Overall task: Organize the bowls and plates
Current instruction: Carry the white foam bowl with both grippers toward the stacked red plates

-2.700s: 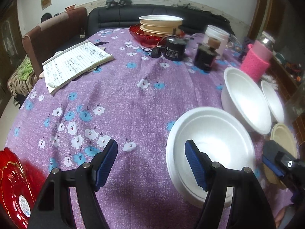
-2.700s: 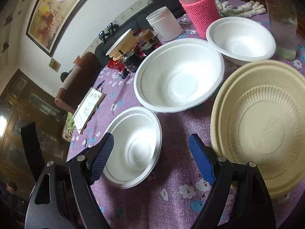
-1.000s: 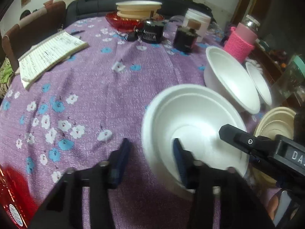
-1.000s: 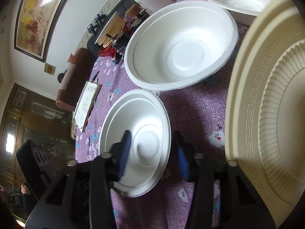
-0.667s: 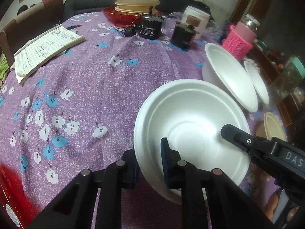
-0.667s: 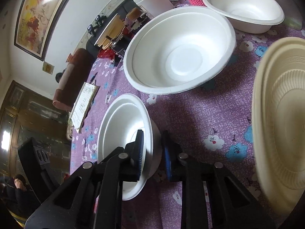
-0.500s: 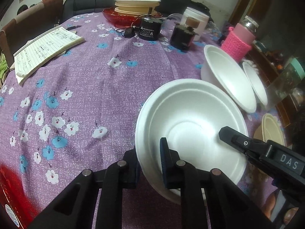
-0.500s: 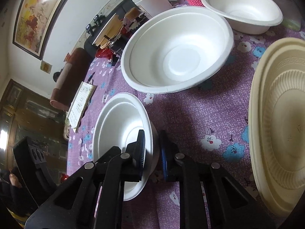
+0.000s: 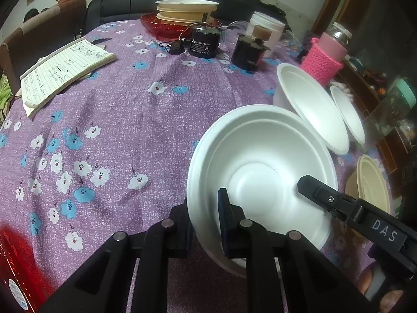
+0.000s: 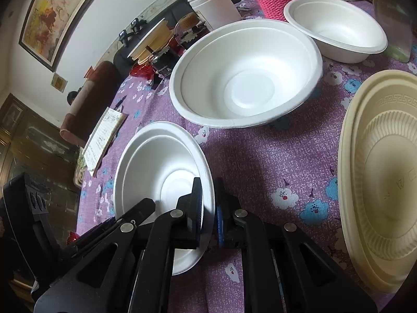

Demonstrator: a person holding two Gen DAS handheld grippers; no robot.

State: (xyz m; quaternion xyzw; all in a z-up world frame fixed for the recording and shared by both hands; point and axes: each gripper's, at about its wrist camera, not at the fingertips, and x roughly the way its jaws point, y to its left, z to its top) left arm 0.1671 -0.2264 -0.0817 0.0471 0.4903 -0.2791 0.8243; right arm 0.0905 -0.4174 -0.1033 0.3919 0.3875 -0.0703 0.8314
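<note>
Left wrist view: near white bowl (image 9: pixel 260 161) on purple flowered table (image 9: pixel 117 130); left gripper (image 9: pixel 204 216), jaws pinching its near rim, one jaw outside and one inside. Right gripper (image 9: pixel 338 206) reaches over the bowl's right side; its tips hidden there.
Right wrist view: same bowl (image 10: pixel 156 167), right gripper (image 10: pixel 208 208) jaws pinched on its right rim; bowl's near edge hidden behind the black arms.
Beyond that bowl: large white bowl (image 10: pixel 245 78), then small white bowl (image 10: pixel 336 28).
Right of that bowl: cream plate (image 10: pixel 380 177), cut off at frame edge.
Far from that bowl: notepad (image 9: pixel 62 67), pink sleeved bottle (image 9: pixel 323 60), stacked cream plates on red dish (image 9: pixel 182 18).
</note>
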